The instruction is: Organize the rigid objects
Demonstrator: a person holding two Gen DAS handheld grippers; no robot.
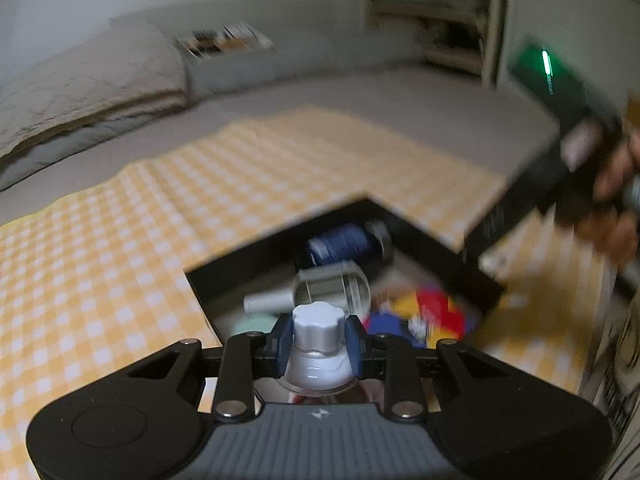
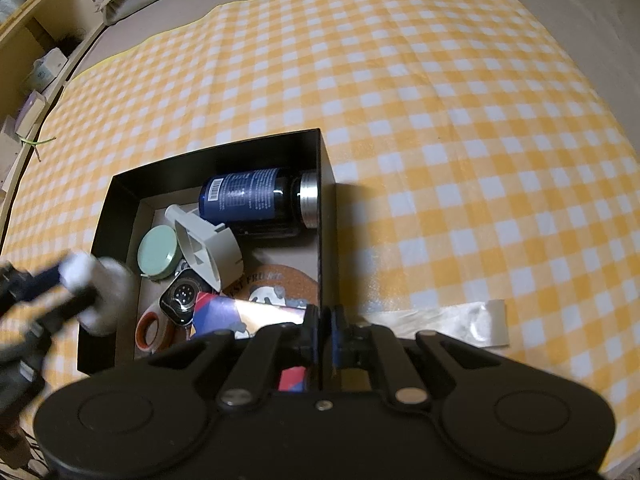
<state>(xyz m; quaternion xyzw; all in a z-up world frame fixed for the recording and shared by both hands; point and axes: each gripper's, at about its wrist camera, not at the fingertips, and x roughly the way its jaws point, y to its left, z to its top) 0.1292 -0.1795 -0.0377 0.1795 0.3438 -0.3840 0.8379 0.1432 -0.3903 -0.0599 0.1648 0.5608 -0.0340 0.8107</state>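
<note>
Your left gripper (image 1: 319, 340) was clenched on a white-capped bottle (image 1: 318, 330), low in the frame's centre; your right gripper (image 2: 323, 336) pinched the near wall of the black box (image 2: 224, 152). You had the yellow checked cloth (image 2: 440, 100) filling most of the right view, with the box at lower left. Inside it lay a blue jar (image 2: 256, 204) at the top, a grey funnel-shaped piece (image 2: 208, 248) beneath, then a green round tin (image 2: 158, 252) to the left.
</note>
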